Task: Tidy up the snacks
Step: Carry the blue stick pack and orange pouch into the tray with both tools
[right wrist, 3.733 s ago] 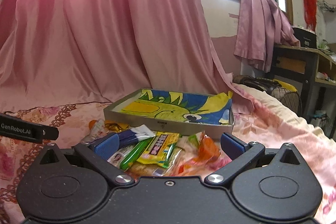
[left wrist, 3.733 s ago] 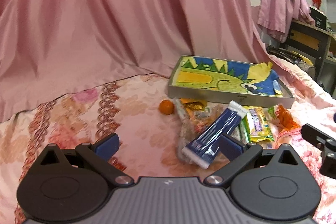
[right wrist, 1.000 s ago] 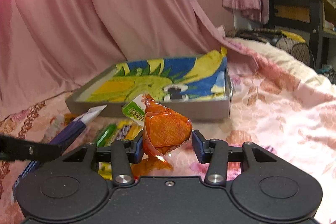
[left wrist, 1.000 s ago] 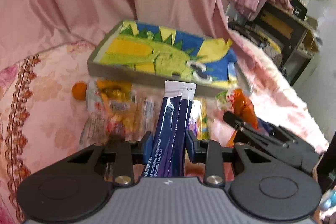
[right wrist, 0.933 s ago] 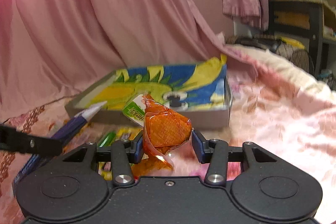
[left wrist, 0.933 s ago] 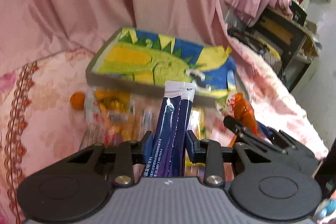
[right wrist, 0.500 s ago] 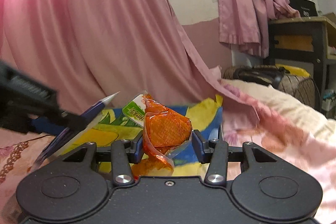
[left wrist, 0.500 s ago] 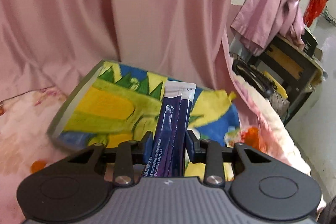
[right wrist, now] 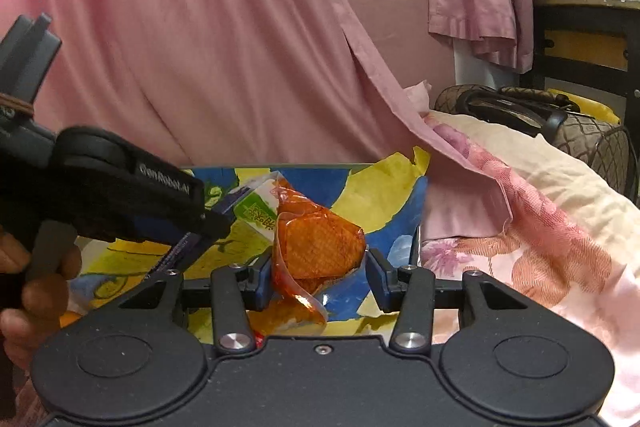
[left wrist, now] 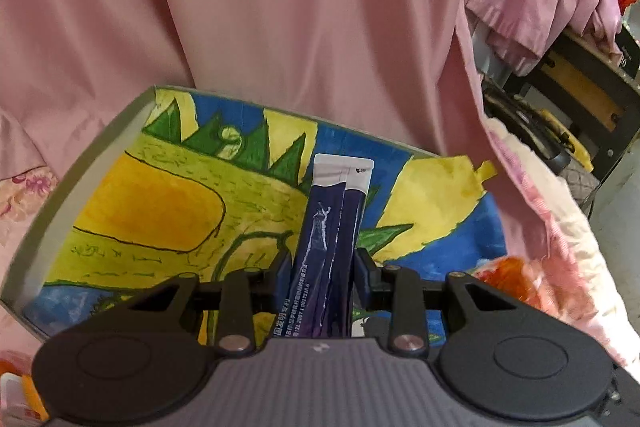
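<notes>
My left gripper (left wrist: pixel 322 277) clamps a dark blue stick sachet (left wrist: pixel 330 247) over the painted tray (left wrist: pixel 92 155). My right gripper (right wrist: pixel 318 277) pinches an orange cracker packet (right wrist: pixel 316 247) above the tray's near right corner, beside the left.

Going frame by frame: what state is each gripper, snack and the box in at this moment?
left gripper: shut on the blue stick pack.
blue stick pack: held lengthwise, over the box.
right gripper: shut on the orange snack packet.
orange snack packet: held, crumpled, above the box.
box: open; nothing visibly lying in it.
</notes>
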Action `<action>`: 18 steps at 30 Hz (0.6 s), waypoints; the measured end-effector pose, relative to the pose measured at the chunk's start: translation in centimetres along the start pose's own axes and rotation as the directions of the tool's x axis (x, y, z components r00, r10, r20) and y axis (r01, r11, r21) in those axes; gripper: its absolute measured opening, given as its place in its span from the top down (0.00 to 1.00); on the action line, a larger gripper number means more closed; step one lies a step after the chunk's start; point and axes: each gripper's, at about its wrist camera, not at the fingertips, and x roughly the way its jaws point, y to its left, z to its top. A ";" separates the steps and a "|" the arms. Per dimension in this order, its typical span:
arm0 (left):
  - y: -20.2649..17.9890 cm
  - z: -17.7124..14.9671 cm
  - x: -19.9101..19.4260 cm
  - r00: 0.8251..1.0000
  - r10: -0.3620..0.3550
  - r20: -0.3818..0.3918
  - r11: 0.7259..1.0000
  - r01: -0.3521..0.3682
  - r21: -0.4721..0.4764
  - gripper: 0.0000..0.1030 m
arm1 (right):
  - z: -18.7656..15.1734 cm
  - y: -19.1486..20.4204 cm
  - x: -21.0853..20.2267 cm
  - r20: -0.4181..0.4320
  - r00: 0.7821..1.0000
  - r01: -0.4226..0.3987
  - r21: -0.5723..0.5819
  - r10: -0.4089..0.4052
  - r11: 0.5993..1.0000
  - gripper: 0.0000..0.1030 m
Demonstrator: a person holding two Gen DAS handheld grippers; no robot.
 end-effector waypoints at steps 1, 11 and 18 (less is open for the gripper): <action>0.0 0.0 0.2 1.000 0.005 -0.006 1.000 -0.005 0.003 0.65 | 0.0 -0.1 0.1 -0.004 1.000 -0.001 0.008 0.001 1.000 0.52; -0.2 -0.9 1.1 0.999 0.024 -0.025 0.999 -0.023 0.022 0.64 | -0.7 -0.2 1.5 -0.063 0.998 0.004 0.018 -0.003 1.000 0.52; 0.2 -1.5 1.7 0.998 0.028 -0.049 1.000 -0.028 0.001 0.63 | -1.1 -0.3 2.2 -0.083 0.997 0.013 0.015 -0.011 1.000 0.51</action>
